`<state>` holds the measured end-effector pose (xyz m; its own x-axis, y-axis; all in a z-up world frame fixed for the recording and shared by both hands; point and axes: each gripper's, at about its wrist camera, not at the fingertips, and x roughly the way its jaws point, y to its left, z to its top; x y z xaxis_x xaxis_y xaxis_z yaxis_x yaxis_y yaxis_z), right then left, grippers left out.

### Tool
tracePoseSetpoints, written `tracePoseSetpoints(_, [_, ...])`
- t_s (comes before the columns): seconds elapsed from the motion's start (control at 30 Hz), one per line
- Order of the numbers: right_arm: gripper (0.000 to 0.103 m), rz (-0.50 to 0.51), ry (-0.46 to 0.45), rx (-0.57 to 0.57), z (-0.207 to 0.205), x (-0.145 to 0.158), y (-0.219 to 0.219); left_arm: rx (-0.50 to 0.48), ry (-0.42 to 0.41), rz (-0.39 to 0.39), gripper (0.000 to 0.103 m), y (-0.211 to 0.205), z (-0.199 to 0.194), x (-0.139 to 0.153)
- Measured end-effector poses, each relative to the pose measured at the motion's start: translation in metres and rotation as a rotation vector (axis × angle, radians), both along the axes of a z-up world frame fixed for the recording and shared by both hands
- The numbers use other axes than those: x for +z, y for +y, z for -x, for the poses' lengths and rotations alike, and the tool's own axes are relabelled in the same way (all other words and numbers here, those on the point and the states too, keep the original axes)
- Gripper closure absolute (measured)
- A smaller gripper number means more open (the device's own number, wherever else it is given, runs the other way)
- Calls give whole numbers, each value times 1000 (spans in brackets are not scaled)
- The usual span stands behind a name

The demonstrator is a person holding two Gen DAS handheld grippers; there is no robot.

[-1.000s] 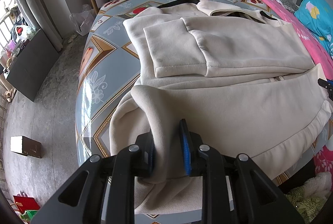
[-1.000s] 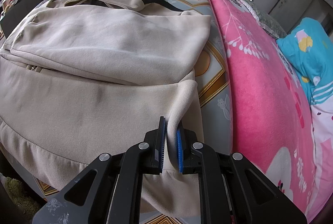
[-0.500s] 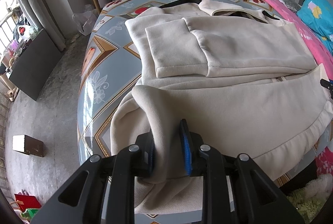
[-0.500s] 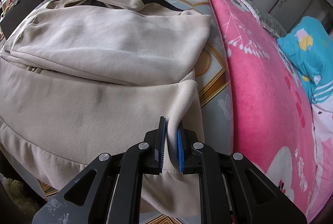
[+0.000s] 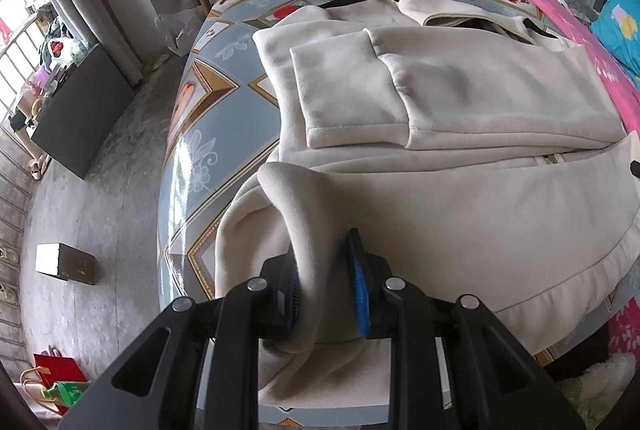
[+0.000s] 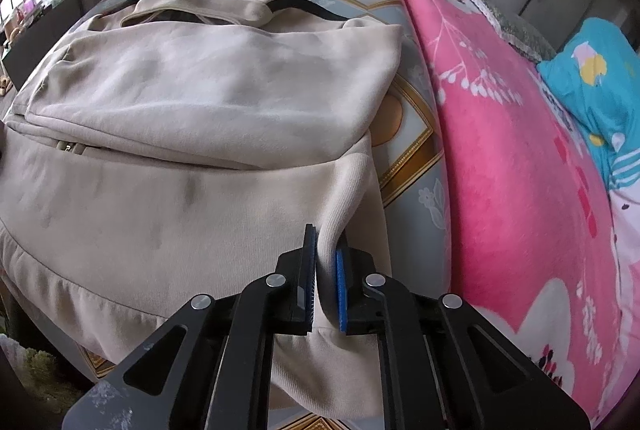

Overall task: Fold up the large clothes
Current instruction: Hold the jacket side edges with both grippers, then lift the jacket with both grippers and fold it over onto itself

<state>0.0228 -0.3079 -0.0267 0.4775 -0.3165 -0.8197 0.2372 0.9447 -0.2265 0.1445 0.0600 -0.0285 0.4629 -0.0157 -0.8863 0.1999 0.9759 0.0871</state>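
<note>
**Both hem corners pinched, right grip tightening**

The beige sweatshirt (image 5: 460,158) lies across the near edge of the patterned table (image 5: 208,118), sleeves already folded in. Against a second ago, neither tong has shifted, but the right gripper's (image 6: 326,282) jaws are closing harder on the ribbed hem corner. The left gripper (image 5: 324,290) holds a thicker bunch at the near-left corner. Likely next: lifting the hem toward the collar.
</note>
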Motion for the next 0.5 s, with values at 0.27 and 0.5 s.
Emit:
tracePoseSetpoints(0.27, [90, -32, 12, -22, -4, 0, -4, 3, 2, 7, 81, 1, 1, 0])
tracePoseSetpoints(0.5, [87, -37, 19, -25, -7, -1, -4, 2, 1, 4, 81, 1, 0, 0])
